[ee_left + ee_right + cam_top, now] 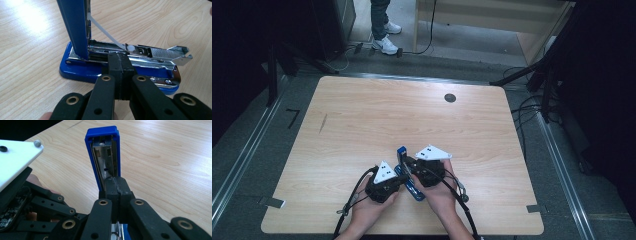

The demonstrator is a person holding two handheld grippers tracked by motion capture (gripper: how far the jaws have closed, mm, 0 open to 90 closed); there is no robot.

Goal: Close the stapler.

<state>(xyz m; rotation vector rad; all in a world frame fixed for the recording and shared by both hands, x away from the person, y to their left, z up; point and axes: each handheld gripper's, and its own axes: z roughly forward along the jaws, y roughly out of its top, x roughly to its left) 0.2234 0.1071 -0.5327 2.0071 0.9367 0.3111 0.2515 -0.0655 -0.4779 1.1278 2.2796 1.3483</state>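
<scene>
Left gripper (119, 65) closed tight, pads pressed together with nothing between them, tips set against the metal staple channel of the opened blue stapler (120, 67) lying on the wooden table (30, 30) just ahead. Right gripper (117, 185) likewise closed pad to pad, tips up against the inner side of the raised stapler lid (103, 150), standing upright straight in front. From above, both grippers nose to nose over the stapler near the table's front edge.
</scene>
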